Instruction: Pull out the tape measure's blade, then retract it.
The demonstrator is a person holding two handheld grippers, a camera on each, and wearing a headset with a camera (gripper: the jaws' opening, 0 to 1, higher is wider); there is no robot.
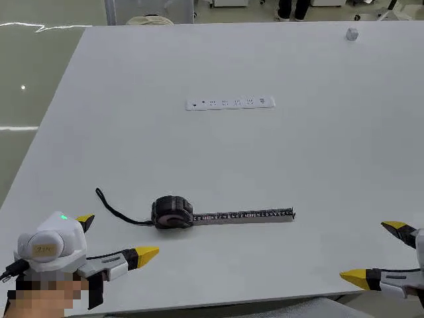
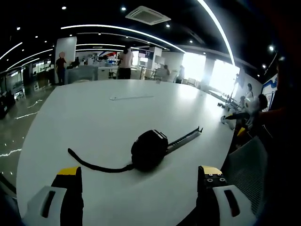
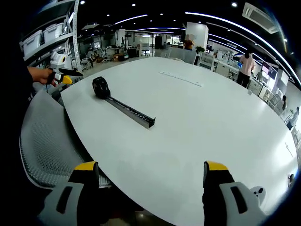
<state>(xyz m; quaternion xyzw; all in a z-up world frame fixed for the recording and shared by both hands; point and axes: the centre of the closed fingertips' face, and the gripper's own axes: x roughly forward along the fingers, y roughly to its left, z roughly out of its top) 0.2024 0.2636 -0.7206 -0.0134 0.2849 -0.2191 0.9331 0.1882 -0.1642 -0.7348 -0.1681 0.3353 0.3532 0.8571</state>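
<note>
A black tape measure [image 1: 172, 212] lies on the white table [image 1: 238, 152], its blade [image 1: 244, 215] drawn out to the right and lying flat, a black wrist strap [image 1: 114, 208] trailing left. My left gripper [image 1: 112, 240] is open at the near left edge, short of the case [image 2: 149, 149]. My right gripper [image 1: 381, 253] is open at the near right corner, away from the blade's tip [image 3: 150, 122]. In the right gripper view the case [image 3: 99, 87] sits far left with the blade [image 3: 128, 111] running toward me.
A white power strip [image 1: 230, 103] lies flat at the table's centre, also seen as a power strip [image 2: 131, 97]. A small grey object [image 1: 352, 34] sits at the far right. A grey mesh chair [image 3: 47, 146] stands by the near edge. People stand in the background.
</note>
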